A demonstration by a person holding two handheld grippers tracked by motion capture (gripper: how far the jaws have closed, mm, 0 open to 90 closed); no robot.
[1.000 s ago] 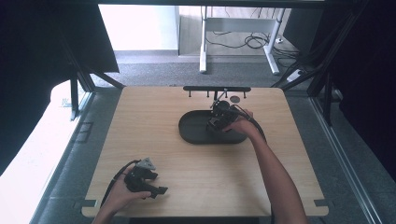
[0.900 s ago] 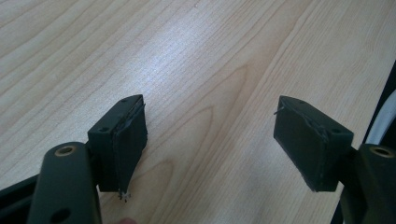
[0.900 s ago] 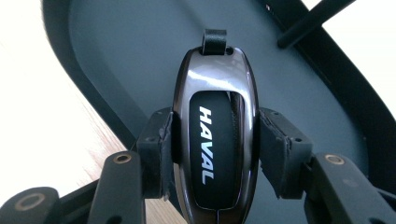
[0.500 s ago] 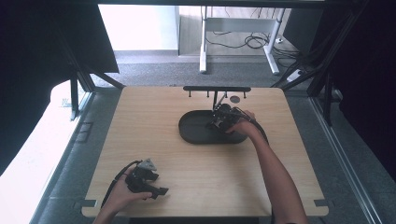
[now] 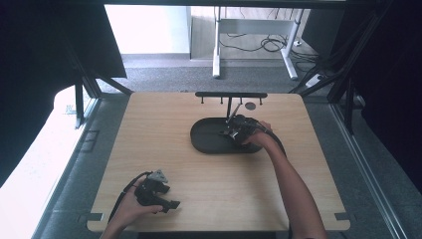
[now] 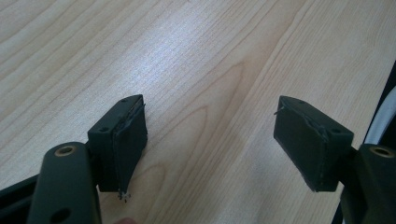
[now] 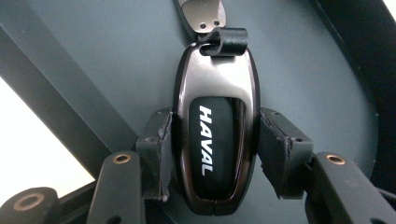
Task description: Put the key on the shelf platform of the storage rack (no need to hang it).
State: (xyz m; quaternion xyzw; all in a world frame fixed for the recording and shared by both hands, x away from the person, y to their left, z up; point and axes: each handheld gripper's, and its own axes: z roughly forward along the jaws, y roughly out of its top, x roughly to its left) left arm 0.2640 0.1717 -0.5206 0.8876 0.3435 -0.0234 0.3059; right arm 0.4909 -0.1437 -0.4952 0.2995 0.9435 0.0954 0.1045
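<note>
pale wood-grain table under the high view, grey floor and desk legs behind it; surface matte, fine straight grain with one looped knot pattern between the left jaws.

right gripper: jaws closed on a car key fob, one pad against each long side. fob is an elongated oval, glossy dark metallic shell, matte black inset lettered "haval". beyond the jaw tips a black loop and a small metal tag hang from its far end. behind the fob lies the dark oval tray, smooth, low-rimmed, matte. in the high view this gripper sits over the tray's right half, just below a black hook rack at the table's far edge. whether the fob rests on the tray floor or is lifted clear of it i cannot tell; the view is too flat-on.

left gripper: jaws wide apart, nothing between them, bare wood beneath. pads are rubbery, edges frayed. seen from above it rests near the table's near edge, well apart from the tray.

step in hand, as a judgement: fob gripped at the tray, either a pick-up or a set-down. if hanging on the rack is intended, next move calls for lifting without the slick shell slipping, and keeping the loop free.
</note>
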